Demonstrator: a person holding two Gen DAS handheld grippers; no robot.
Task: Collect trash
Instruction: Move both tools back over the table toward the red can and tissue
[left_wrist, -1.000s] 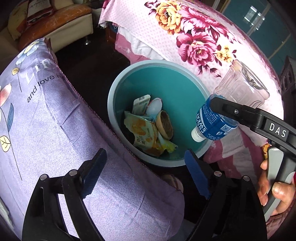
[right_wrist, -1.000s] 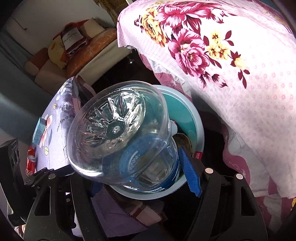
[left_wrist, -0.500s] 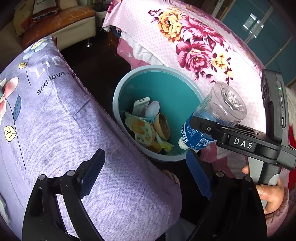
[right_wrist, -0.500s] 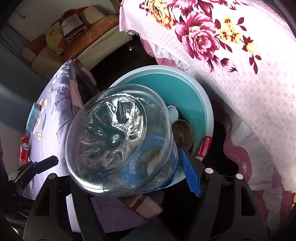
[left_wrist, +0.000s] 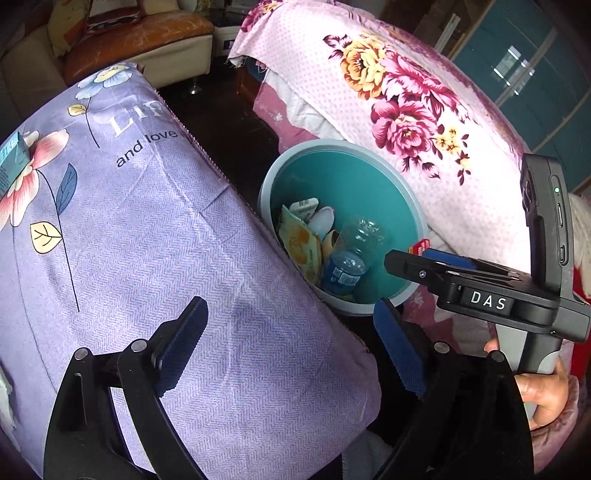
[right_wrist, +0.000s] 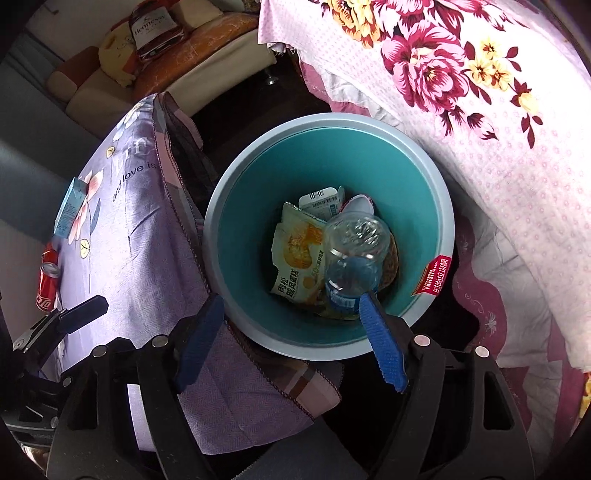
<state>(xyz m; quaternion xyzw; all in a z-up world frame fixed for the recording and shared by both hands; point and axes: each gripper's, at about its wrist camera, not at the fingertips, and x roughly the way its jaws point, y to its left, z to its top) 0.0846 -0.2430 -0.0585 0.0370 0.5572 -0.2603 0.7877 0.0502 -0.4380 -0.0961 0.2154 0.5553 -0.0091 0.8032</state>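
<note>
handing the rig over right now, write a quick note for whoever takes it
Left gripper: open, holds nothing, over the purple cloth.
Right gripper: open, holds nothing, above the bin.
Done: the water bottle lies in the bin on top of the snack wrapper.
Left: a red can and a small blue carton sit on the purple cloth, likely next to collect.

Bottle (right_wrist: 352, 258) cap end buried among wrappers, not visible. Right tongs' finger (right_wrist: 380, 343) covers bin (right_wrist: 236, 192) contents below bottle label. Brown round item (right_wrist: 393, 258) mostly hidden behind bottle; identity unclear. Soda can (right_wrist: 48, 278) label partly readable only. Carton (left_wrist: 11, 162) cut by left-wrist frame edge.
</note>
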